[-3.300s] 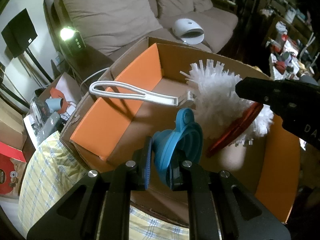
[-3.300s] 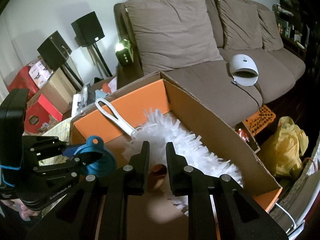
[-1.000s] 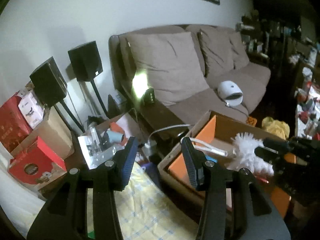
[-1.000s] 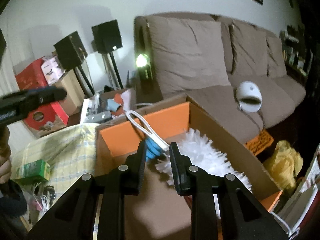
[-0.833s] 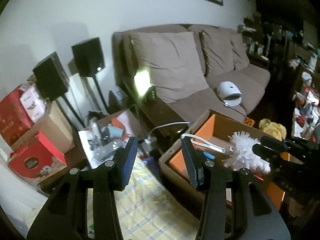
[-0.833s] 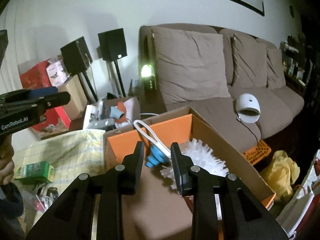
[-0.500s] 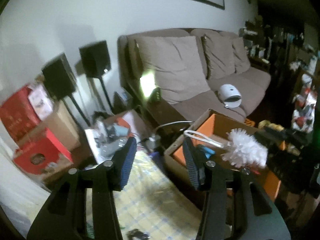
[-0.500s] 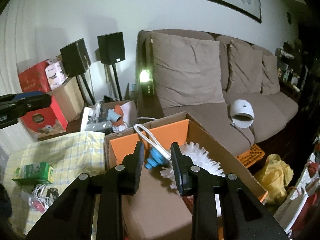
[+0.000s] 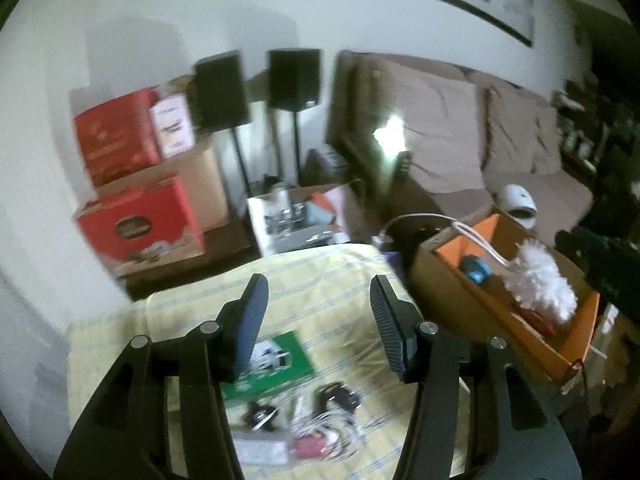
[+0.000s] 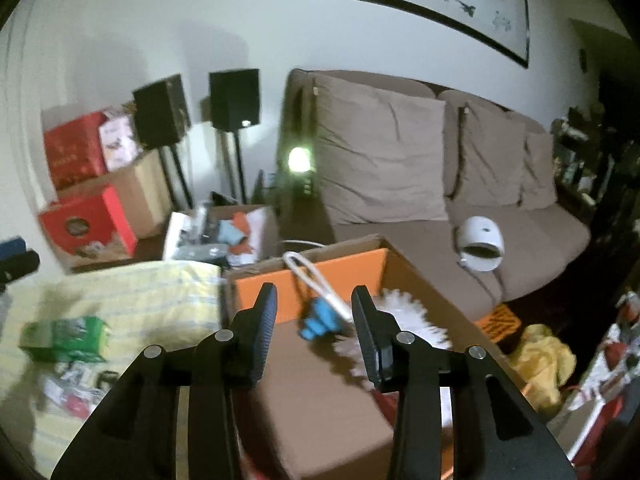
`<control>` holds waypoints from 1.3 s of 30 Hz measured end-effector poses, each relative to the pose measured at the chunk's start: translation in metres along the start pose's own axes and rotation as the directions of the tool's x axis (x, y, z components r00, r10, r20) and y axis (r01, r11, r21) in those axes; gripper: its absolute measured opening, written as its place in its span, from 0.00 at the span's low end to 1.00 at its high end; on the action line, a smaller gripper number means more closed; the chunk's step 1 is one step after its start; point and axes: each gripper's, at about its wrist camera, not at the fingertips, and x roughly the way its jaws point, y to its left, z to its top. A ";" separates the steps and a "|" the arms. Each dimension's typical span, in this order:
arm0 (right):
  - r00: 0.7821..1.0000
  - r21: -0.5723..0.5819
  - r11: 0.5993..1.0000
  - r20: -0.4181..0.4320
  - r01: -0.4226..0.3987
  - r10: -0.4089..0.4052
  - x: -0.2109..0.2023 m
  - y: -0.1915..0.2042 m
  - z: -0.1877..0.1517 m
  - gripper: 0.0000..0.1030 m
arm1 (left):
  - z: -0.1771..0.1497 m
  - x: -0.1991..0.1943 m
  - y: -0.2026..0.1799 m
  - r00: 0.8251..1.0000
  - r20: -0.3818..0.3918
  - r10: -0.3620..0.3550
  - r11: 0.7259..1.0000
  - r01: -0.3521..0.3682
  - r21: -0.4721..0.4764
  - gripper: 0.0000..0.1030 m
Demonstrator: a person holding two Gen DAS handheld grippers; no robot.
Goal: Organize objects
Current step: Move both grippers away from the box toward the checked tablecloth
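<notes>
The left gripper (image 9: 318, 318) hangs empty and spread over the cloth (image 9: 328, 280), with the green box (image 9: 270, 360) showing low between its fingers. The right gripper (image 10: 314, 330) is also empty; its jaws are opening, with nothing between them, above the carton (image 10: 404, 276) at lower centre of its view.

Already inside the carton lie the duster (image 9: 538, 280), the blue funnel (image 9: 476, 270) and a red thing under the duster that cannot be made out. Still out on the cloth, at the bottom of the left view, are the green box and a tangle of small items (image 9: 316, 420), blurred beyond naming: dark clips and a red piece amid white cord, by the look of it.

The step in hand looks like a reach for the next object, most likely the green box. To do it well, the left gripper should come down square over the box's narrow sides, the jaws set wider than it, and close only once both pads are level with its faces. The box looks light and stiff, so a modest squeeze should do.

In the way: the tangle sits just below the box in frame, and a loose cord could snag a finger or ride up with the box. The duster's white handle (image 10: 316, 284) juts over the carton's near wall, so a drop should go in clear of it. The right gripper shows at the right edge of the left view, beyond the carton, and could crowd the delivery path.
</notes>
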 end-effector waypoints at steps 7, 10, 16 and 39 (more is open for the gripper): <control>0.997 -0.068 0.996 0.057 -0.053 0.057 -0.027 0.029 0.004 0.39 | 0.000 -0.035 0.050 0.998 0.034 0.053 0.987 -0.047 -0.151 0.49; 0.994 -0.087 0.995 0.096 0.053 -0.045 -0.034 0.028 0.006 0.42 | 0.006 -0.048 0.052 0.993 0.089 0.082 0.983 -0.066 -0.169 0.50; 0.992 -0.074 0.994 0.105 0.075 -0.067 -0.038 0.020 0.007 0.42 | 0.000 -0.052 0.063 0.981 0.125 0.149 0.976 -0.126 -0.178 0.50; 0.978 -0.151 0.971 0.067 -0.184 0.195 -0.048 0.080 -0.002 0.42 | -0.044 -0.053 0.111 0.995 -0.052 0.085 0.943 -0.097 -0.319 0.50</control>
